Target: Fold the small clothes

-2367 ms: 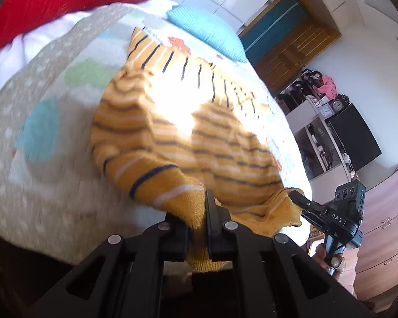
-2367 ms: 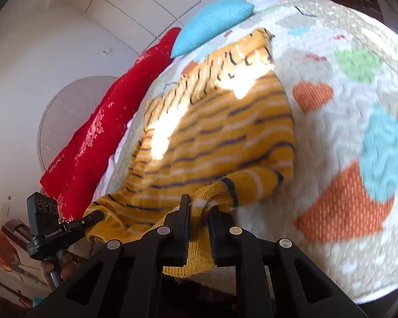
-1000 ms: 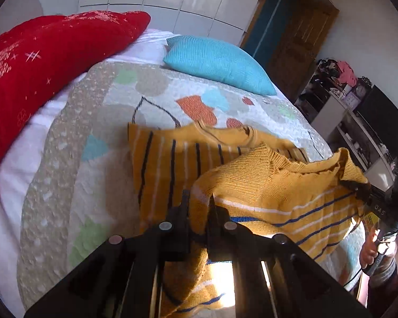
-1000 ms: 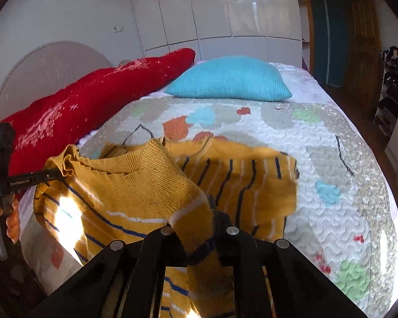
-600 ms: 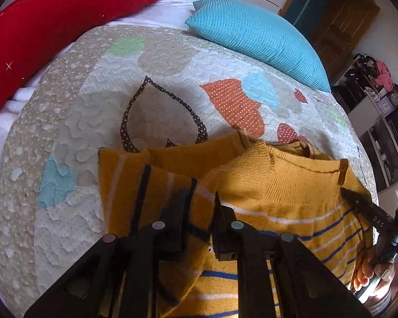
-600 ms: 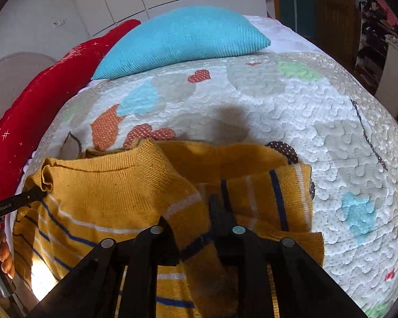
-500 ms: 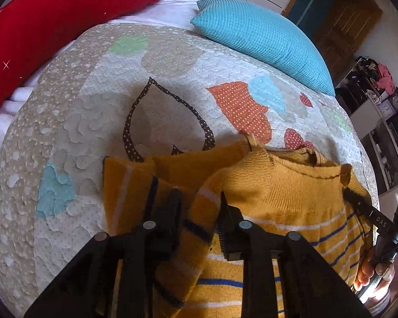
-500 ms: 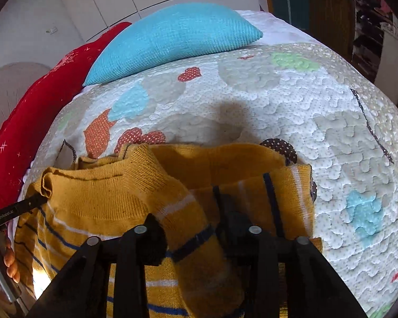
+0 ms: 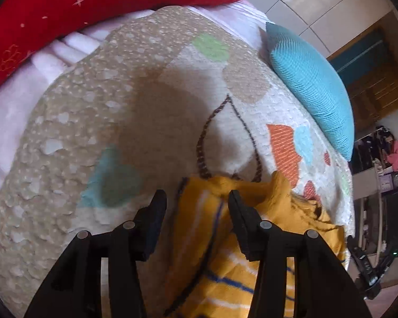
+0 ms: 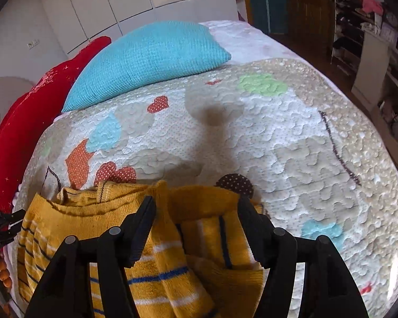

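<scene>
- The yellow striped sweater (image 10: pixel 156 241) lies folded over itself on the patchwork quilt (image 10: pixel 305 143) of the bed, at the quilt's near edge, well apart from the blue pillow (image 10: pixel 148 61) at the far end.
- Left tool (image 9: pixel 196 204) is released — its fingers are spread wide, one on each side of the sweater's left edge, with nothing pinched between them.
- Right tool (image 10: pixel 196 209) is likewise released, fingers wide apart above the sweater's folded top layer; a sleeve with a blue stripe runs down between them.
- The sweater's ribbed collar (image 10: pixel 106 188) shows at the edge facing the blue pillow.
- A red cushion (image 9: pixel 66 8) lies along the quilt's left side, beside the blue pillow.
- From the right wrist view, the left tool's tip peeks in just beside the sweater's left edge.
</scene>
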Available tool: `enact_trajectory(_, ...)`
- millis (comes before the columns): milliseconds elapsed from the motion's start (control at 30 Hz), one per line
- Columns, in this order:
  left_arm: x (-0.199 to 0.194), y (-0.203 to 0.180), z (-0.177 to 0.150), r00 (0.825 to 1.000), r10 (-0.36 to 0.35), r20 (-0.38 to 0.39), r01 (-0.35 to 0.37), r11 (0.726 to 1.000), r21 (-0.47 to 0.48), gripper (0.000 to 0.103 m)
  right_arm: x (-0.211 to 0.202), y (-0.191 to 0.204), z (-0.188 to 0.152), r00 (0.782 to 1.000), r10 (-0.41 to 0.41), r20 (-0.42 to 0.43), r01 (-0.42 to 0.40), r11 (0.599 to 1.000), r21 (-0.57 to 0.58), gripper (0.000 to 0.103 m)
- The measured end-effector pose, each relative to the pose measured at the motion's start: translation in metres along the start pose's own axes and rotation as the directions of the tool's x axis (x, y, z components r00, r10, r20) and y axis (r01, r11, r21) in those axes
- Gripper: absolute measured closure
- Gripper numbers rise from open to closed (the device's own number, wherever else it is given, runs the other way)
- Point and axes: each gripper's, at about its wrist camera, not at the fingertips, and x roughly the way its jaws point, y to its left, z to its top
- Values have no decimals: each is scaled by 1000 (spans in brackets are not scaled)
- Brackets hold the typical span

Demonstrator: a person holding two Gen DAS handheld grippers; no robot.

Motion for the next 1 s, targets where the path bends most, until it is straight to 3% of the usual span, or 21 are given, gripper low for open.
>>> enact_trajectory(133,-32,15,-24,997,63,45,-66,995,72,56,-43,-17,-18,999,-17,52,19,999,-48,32)
enact_trajectory(233,-58,24,-48,994,71,82,-80,991,105,50,-76,-27,-39,996,8,87,-3,998,-60,32)
enact_trajectory(367,-75,28,-92,995,18,95,-31,990,140,47,-108,-27,-79,983,158,99,-152,986,-63,32)
enact_trajectory(500,-75,23,-146,992,14,127,-42,975,217,41,-97,-17,-117,944,330,6,-329,942,-59,32)
enact_trajectory(567,-69,25,-167,989,34,144,-68,971,231,40,-76,-18,-129,960,280,-27,-281,959,-47,32)
enact_trajectory(633,-61,25,-182,981,72,179,-118,958,263,39,-59,-31,-133,992,128,-10,-128,991,-38,32)
enact_trajectory(667,-59,24,-187,975,75,207,-133,950,282,37,-52,-41,-133,999,39,2,-39,999,-17,27)
enact_trajectory(700,-60,23,-191,971,77,227,-144,945,295,36,-47,-55,-132,1000,17,4,-17,999,28,18)
enact_trajectory(800,-59,21,-191,969,77,237,-150,939,309,27,-58,-77,-129,998,52,30,-56,988,143,19)
enact_trajectory(933,-52,20,-193,969,64,237,-140,937,321,17,-98,-42,-118,986,12,168,-14,1000,14,21)
enact_trajectory(1000,-51,19,-194,969,59,239,-138,935,327,15,-107,-16,-113,977,55,206,-44,997,-58,21)
